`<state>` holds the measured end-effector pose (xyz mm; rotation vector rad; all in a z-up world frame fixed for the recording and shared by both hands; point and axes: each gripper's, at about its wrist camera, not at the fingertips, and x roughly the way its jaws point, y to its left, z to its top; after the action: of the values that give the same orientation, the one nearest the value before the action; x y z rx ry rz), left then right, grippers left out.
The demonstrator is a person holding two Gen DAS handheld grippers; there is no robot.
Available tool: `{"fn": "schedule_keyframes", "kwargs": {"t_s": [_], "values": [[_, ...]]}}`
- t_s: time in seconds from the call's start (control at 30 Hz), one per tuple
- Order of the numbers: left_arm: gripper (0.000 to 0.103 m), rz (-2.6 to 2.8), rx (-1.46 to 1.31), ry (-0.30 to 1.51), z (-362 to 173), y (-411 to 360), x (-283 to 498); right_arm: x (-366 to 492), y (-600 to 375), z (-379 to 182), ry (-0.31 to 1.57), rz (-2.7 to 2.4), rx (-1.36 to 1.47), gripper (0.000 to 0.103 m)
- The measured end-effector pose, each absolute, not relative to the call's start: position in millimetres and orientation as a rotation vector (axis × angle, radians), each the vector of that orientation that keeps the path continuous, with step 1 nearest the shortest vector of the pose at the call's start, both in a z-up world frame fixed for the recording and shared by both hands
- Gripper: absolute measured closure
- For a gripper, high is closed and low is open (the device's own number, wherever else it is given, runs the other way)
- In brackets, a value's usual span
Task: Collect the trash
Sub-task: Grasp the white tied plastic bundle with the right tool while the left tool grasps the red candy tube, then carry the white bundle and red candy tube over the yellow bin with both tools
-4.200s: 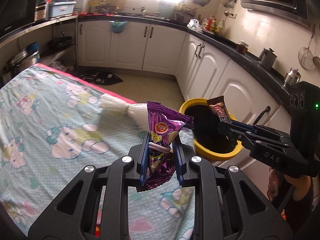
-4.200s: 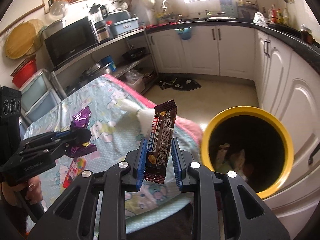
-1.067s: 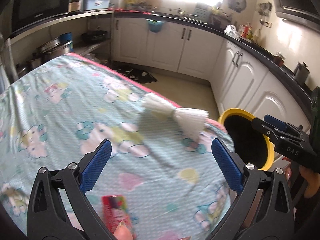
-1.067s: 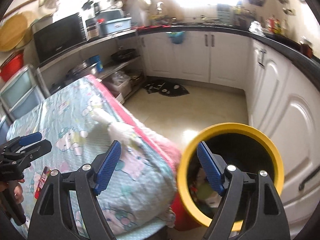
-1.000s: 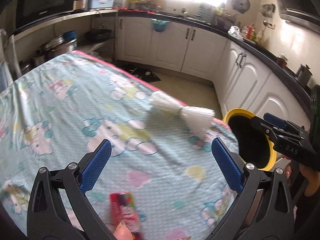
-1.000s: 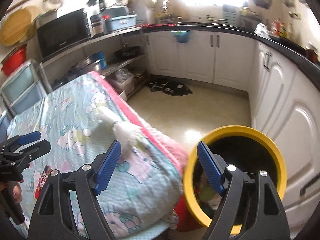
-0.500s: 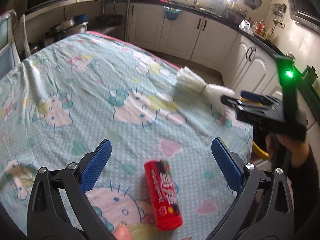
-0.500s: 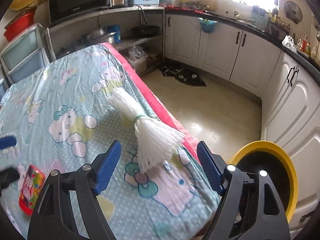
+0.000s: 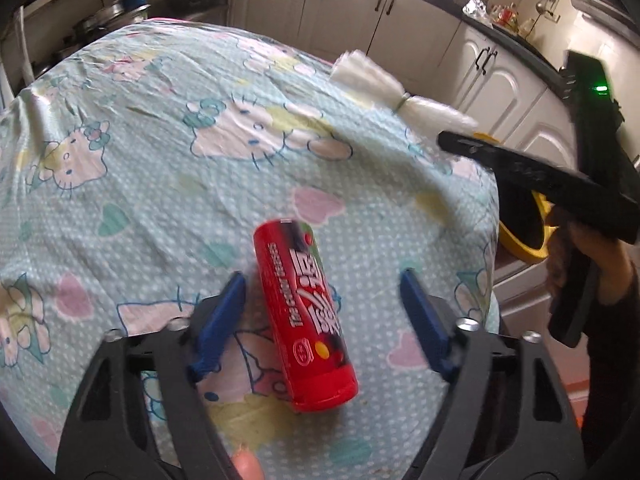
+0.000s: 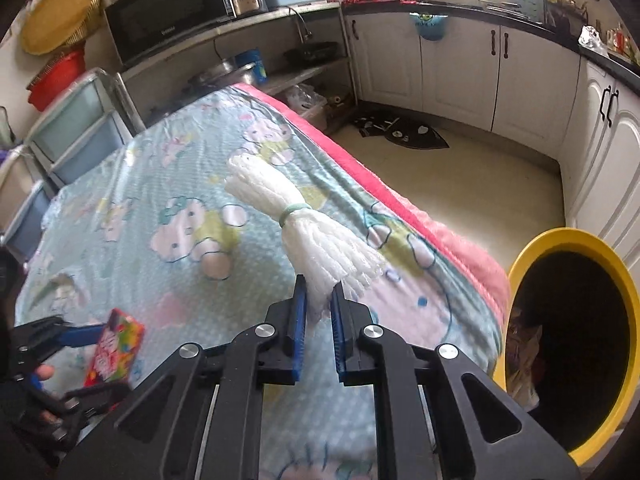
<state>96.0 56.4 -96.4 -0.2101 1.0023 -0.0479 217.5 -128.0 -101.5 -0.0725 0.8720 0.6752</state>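
Note:
A red candy tube (image 9: 306, 320) lies on the patterned tablecloth (image 9: 160, 184). My left gripper (image 9: 324, 312) is open, its blue pads on either side of the tube without touching it. The tube also shows in the right wrist view (image 10: 116, 348). A white foam-net bundle (image 10: 304, 228) tied with a green band lies near the table's edge. My right gripper (image 10: 319, 316) is shut on the bundle's near end. It also shows in the left wrist view (image 9: 400, 92). The yellow-rimmed trash bin (image 10: 576, 340) stands to the right, below the table.
White kitchen cabinets (image 10: 460, 60) line the far wall, with a dark mat (image 10: 400, 132) on the floor. A microwave (image 10: 168, 28) sits on a shelf to the left, with plastic drawers (image 10: 68, 140) beside the table. The table's pink edge (image 10: 400, 200) faces the bin.
My left gripper has come down over the red tube and narrowed around it. My right gripper has moved onto the foam-net bundle and shut on its end.

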Motion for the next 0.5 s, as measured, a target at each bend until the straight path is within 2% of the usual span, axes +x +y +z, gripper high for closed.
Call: {"fn": "schedule_keyframes", "kwargs": {"t_s": [0.13, 0.17, 0.5], "values": [[0.063, -0.052, -0.182, 1.01, -101.1, 53.4, 94.2, 200.8, -141.0, -92.0, 0.851, 0.682, -0.041, 0.091], [0.078, -0.058, -0.19, 1.008, -101.0, 54.3, 94.6, 196.2, -144.6, -88.7, 0.841, 0.682, -0.033, 0.091], [0.079, -0.139, -0.132, 0.917, -69.6, 27.3, 102.5, 169.9, -181.4, -52.8, 0.759, 0.667, 0.051, 0.092]]}}
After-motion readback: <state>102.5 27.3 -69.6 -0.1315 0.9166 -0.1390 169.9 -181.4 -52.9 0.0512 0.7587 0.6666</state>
